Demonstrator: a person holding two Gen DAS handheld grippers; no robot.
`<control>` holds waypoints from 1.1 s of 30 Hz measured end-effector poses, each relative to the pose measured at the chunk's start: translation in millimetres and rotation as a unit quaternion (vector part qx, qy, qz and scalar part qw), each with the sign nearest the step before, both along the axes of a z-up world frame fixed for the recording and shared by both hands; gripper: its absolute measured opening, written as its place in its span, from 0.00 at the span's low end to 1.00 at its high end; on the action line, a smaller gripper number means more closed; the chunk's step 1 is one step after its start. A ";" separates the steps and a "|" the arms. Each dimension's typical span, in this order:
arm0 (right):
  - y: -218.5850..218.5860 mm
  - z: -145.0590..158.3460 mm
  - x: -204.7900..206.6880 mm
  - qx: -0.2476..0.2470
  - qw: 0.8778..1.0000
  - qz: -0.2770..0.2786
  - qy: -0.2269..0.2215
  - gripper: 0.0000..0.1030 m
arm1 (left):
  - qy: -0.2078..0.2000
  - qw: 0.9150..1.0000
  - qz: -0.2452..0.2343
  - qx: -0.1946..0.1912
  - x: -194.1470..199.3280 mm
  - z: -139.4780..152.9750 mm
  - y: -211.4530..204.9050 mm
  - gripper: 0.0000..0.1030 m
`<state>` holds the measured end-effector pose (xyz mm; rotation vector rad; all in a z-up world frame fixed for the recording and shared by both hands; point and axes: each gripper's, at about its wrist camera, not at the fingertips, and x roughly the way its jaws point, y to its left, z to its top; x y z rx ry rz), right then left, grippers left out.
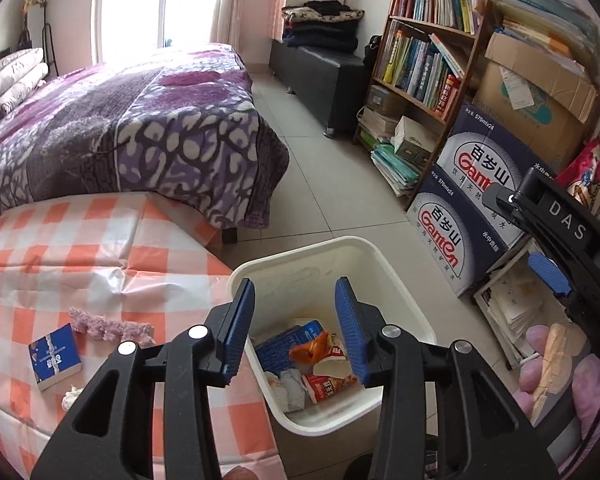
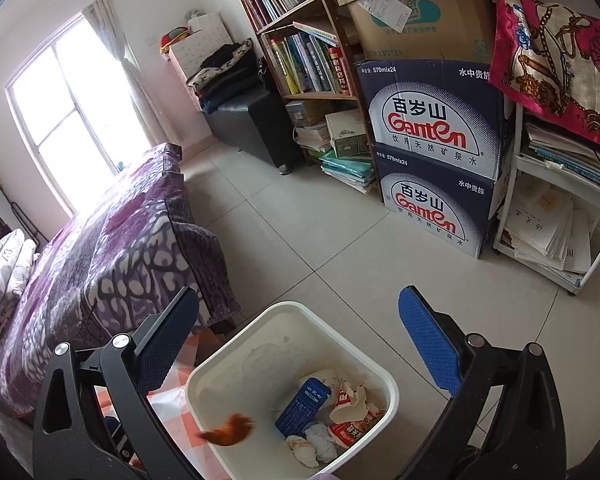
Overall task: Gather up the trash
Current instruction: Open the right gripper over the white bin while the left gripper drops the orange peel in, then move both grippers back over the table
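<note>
We hold both hand-held grippers open, empty, over white plastic bin (image 1: pixel 400 280) | left hand-held gripper (image 1: pixel 296 328) nearer | small blue book (image 1: pixel 54 356) left on checked table (image 1: pixel 100 248) | right hand-held gripper (image 2: pixel 300 344) farther

Our left wrist camera looks steeply down along its fingers, close above the white square plastic bin (image 1: pixel 396 280) and the orange-checked tablecloth (image 1: pixel 100 256). Our right wrist camera tilts down over the same bin (image 2: pixel 300 316) from nearby. Both share the purple patterned bedspread (image 1: pixel 140 128), the wooden bookshelf (image 2: pixel 300 60) and the blue water cartons (image 2: pixel 432 120).
</note>
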<state>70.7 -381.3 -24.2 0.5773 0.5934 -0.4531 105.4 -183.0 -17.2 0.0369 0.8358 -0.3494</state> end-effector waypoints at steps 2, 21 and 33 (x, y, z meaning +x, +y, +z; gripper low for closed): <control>-0.3 -0.2 0.2 -0.001 1.000 0.003 0.001 0.93 | -0.010 1.000 0.006 0.004 -2.4 3.8 4.3 0.46; 46.7 -10.5 21.7 -0.020 0.998 0.054 0.035 0.93 | -0.040 0.994 0.080 0.062 5.0 0.0 63.0 0.52; 94.3 -21.5 45.3 -0.039 0.990 0.119 0.068 0.93 | 0.017 0.987 0.095 0.126 34.4 -25.9 110.5 0.75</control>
